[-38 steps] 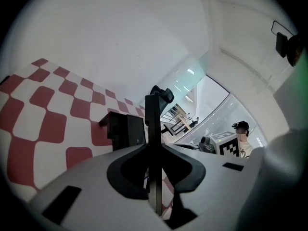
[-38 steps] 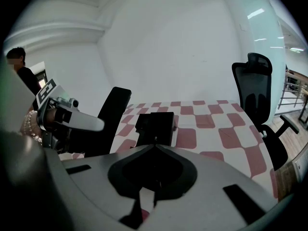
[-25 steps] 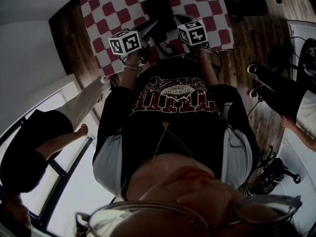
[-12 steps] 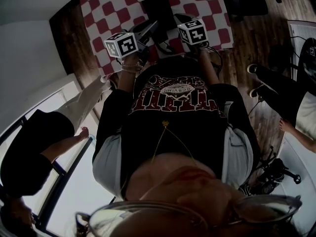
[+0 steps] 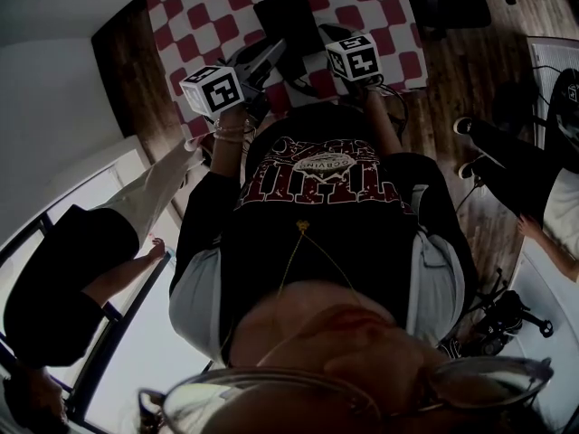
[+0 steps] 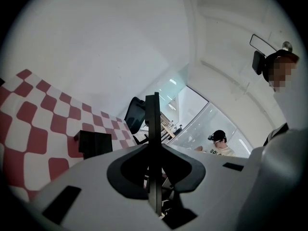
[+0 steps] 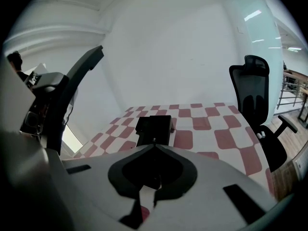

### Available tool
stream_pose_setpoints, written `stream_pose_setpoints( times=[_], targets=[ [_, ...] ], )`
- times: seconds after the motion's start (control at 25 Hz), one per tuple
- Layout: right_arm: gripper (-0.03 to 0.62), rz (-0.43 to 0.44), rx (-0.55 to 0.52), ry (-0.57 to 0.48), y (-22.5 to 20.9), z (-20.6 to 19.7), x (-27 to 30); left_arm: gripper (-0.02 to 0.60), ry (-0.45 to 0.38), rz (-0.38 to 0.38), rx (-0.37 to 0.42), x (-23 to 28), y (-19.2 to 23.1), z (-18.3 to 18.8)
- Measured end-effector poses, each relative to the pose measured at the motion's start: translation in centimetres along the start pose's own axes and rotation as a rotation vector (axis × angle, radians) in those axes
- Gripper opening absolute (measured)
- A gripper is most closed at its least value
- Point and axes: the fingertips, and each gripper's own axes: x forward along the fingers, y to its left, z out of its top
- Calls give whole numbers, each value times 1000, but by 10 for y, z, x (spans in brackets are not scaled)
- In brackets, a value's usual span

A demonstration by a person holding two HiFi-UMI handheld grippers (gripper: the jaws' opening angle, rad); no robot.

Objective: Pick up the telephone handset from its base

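Observation:
My left gripper (image 6: 153,177) is shut on the black telephone handset (image 6: 153,129), which stands edge-on as a thin dark bar between its jaws. In the head view the handset (image 5: 260,60) slants up from the left marker cube (image 5: 211,90), clear of the black base (image 5: 288,14). The right gripper view shows the handset (image 7: 79,78) raised at the left, above the table. The base (image 7: 154,129) sits on the red-and-white checked cloth (image 7: 226,138), just ahead of my right gripper (image 7: 154,144), whose jaws are shut on nothing. The right marker cube (image 5: 353,59) hovers near the base.
A black office chair (image 7: 254,97) stands beside the table's right edge. Wooden floor (image 5: 452,70) runs past the table. A person's legs (image 5: 507,152) show at the right and another person (image 5: 63,269) at the left. A white wall (image 7: 168,52) lies behind the table.
My left gripper has risen and drifted left with the handset held in it, carrying the handset farther from the base. The right gripper has stayed still.

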Motion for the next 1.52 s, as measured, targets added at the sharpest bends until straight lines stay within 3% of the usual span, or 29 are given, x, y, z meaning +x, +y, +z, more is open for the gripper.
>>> stream_pose_setpoints(
  times=[0.64, 1.52],
  targets=[
    [17, 1, 6, -31, -2, 3, -8, 81, -77, -65, -16, -18, -32, 19],
    [16, 17, 5, -19, 4, 7, -8, 81, -99, -106, -17, -21, -47, 22]
  ],
)
